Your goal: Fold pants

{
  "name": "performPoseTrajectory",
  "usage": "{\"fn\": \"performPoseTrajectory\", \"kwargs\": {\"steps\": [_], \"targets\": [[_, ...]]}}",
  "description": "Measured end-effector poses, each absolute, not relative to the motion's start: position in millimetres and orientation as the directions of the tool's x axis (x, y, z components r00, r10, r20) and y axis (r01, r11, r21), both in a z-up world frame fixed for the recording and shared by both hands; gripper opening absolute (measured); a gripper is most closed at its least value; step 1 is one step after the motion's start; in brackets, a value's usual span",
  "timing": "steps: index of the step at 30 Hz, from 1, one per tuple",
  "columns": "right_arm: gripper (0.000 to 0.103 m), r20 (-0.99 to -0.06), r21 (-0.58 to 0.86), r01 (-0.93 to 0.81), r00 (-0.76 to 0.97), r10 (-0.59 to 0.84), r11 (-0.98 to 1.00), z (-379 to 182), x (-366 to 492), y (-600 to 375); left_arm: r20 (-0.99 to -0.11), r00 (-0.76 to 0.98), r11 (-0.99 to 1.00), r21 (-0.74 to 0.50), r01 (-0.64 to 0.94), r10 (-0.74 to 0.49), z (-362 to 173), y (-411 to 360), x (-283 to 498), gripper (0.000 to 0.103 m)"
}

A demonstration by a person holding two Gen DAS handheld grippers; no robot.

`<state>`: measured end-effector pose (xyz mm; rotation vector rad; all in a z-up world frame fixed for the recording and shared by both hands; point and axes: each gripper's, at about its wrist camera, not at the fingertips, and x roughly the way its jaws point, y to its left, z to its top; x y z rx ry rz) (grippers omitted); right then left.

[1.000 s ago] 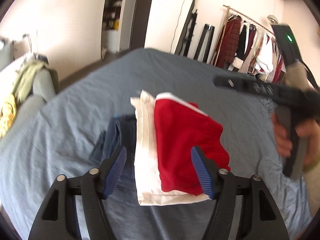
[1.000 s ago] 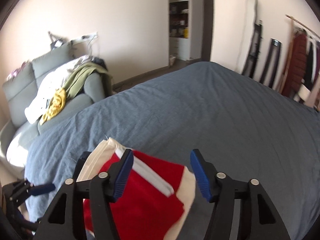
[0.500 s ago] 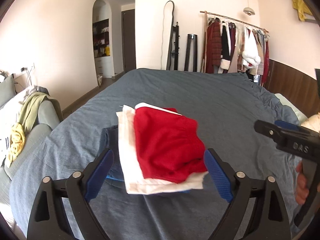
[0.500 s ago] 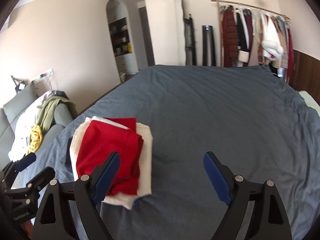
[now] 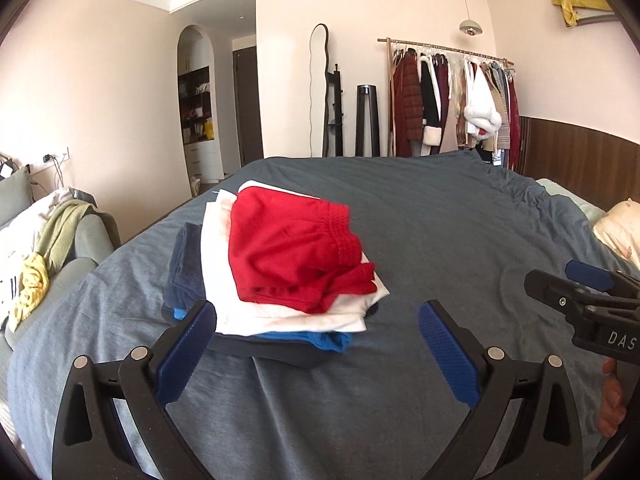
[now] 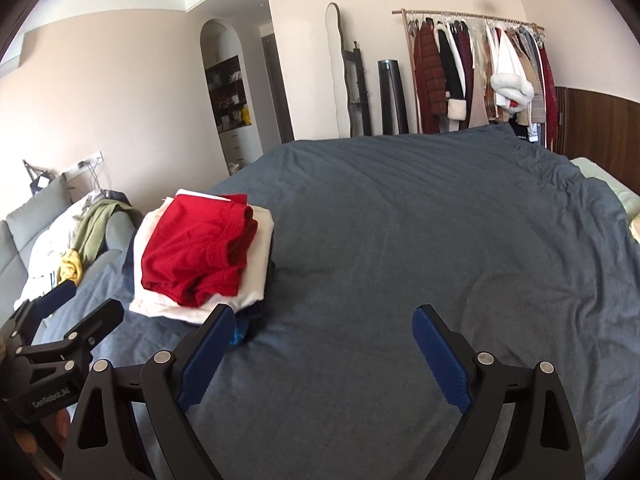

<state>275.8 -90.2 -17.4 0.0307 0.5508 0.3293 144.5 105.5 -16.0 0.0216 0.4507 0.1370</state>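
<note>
1. The left gripper (image 5: 318, 354) hovers level over the bed (image 5: 440, 216), fingers (image 5: 186, 354) spread wide and holding nothing.
2. The red pants (image 5: 298, 252) lie folded on top of a clothes stack (image 5: 288, 320) at 11 o'clock from that gripper; their long axis seems to run from 10 to 4 o'clock.
3. The right gripper (image 6: 322, 354) is likewise level, fingers apart and empty, with the stack at its 10 o'clock.

Red pants (image 5: 298, 254), plain, top of stack. White garment (image 5: 288, 314) beneath; bright blue garment (image 5: 320, 339) under it; navy garment (image 5: 184, 268) at 9 o'clock. Bed cover (image 5: 440, 240) slate blue. Hand-held gripper pads (image 5: 448, 356) blue, arms black. Sofa (image 5: 84, 236) grey-green.
</note>
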Motion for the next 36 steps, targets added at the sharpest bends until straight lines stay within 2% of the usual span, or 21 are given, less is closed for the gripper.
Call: {"fn": "performPoseTrajectory", "kwargs": {"steps": [7,18,26,36], "targets": [[0.091,-0.44,0.076,-0.312,0.842,0.313,0.947,-28,224,-98,-0.397,0.907,0.99,0.067,-0.124,0.141,-17,88,101,0.103],[0.091,-0.423,0.096,-0.232,0.871,0.251,0.968,-12,161,-113,-0.367,0.925,0.995,0.041,-0.087,0.097,6,78,48,0.103],[0.091,-0.373,0.066,-0.218,0.9,0.227,0.974,6,119,-125,-0.343,0.936,0.997,0.05,-0.06,0.074,17,65,17,0.103],[0.091,-0.361,0.071,-0.22,0.904,0.23,0.973,8,92,-130,-0.354,0.932,0.997,0.047,-0.061,0.074,17,57,-10,0.103]]}}
